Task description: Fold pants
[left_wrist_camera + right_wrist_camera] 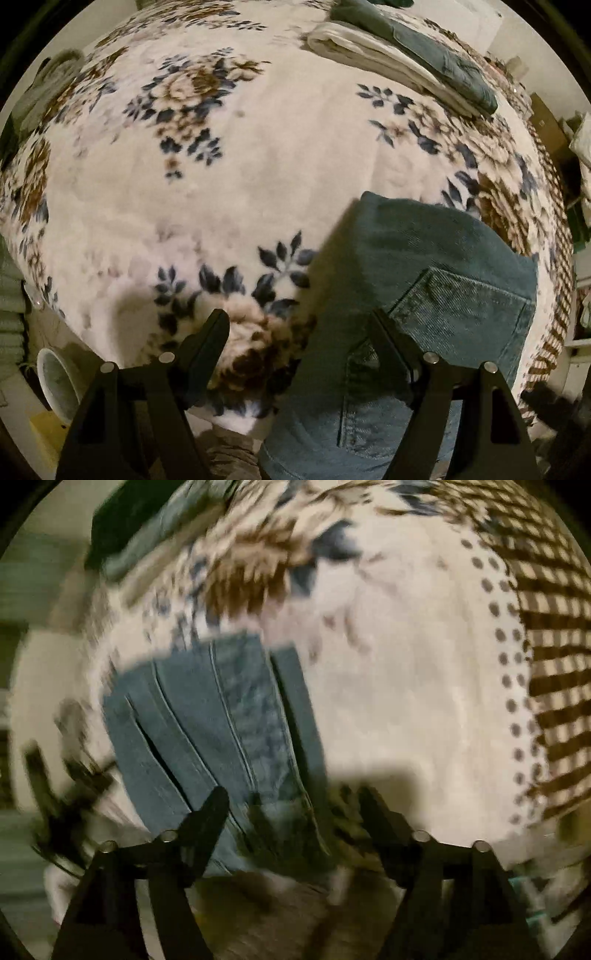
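Observation:
Blue denim pants (pixel 424 295) lie folded on a floral blanket (pixel 221 166), back pocket up, at the lower right of the left wrist view. My left gripper (pixel 299 325) is open above the blanket, its right finger over the pants' left edge. In the blurred right wrist view the pants (pixel 214 731) show as stacked folded layers at centre left. My right gripper (pixel 291 801) is open and empty just above their near end.
A stack of folded clothes, white below (pixel 373 55) and dark denim on top (pixel 443 59), sits at the blanket's far right. A white bucket (pixel 55 380) stands on the floor at lower left. The blanket's brown checked border (pixel 546 627) runs along the right.

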Available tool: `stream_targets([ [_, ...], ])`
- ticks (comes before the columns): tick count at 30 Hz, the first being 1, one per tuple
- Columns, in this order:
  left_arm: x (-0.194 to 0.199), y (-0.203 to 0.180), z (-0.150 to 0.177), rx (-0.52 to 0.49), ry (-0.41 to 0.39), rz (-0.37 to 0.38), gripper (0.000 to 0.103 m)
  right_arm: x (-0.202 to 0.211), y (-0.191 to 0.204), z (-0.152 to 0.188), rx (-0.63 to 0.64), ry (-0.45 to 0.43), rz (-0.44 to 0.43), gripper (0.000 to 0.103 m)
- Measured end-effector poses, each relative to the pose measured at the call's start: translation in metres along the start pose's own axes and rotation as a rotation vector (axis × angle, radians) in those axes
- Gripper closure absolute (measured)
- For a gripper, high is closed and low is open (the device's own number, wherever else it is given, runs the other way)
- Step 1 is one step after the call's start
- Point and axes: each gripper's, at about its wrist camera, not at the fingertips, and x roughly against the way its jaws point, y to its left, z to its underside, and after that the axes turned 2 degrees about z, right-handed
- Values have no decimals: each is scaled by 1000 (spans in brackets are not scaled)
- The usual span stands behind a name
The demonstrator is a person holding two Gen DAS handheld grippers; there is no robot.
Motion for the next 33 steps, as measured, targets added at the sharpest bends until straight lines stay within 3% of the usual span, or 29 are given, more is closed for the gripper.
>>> stream_targets([
  [5, -9, 2, -3, 0, 10, -16, 27, -30, -3, -35, -81, 0, -151, 25],
  [9, -13, 5, -5, 1, 18, -32, 27, -59, 23, -53, -16, 39, -110, 26],
  [10, -13, 5, -5, 0, 19, -33, 27, -59, 32, -52, 23, 10, -64, 47],
  [12, -12, 3, -5, 1, 31, -30, 27, -50, 54, -45, 134, -47, 122, 93],
  [17, -2, -5, -9, 0, 23, 17, 27, 14, 56, -26, 99, -190, 174, 96],
  [20, -4, -15, -15, -5, 22, 36, 27, 43, 44, -16, 50, -229, 217, 96],
  [23, -8, -25, -23, 4, 20, 64, 27, 47, 12, -15, -20, -200, 301, 96],
  [27, -26, -50, -37, -42, 30, 79, 27, 7, -29, -20, -71, -118, 417, 95],
  [29, -43, -62, -41, -93, 56, 57, 27, -15, -33, -25, -44, -60, 440, 95],
  [31, -60, -69, -44, -159, 73, -17, 27, -34, -43, -30, -36, 39, 518, 95],
  [33, -65, -64, -48, -155, 84, -11, 24, -24, -55, -32, -108, 31, 431, 90],
])
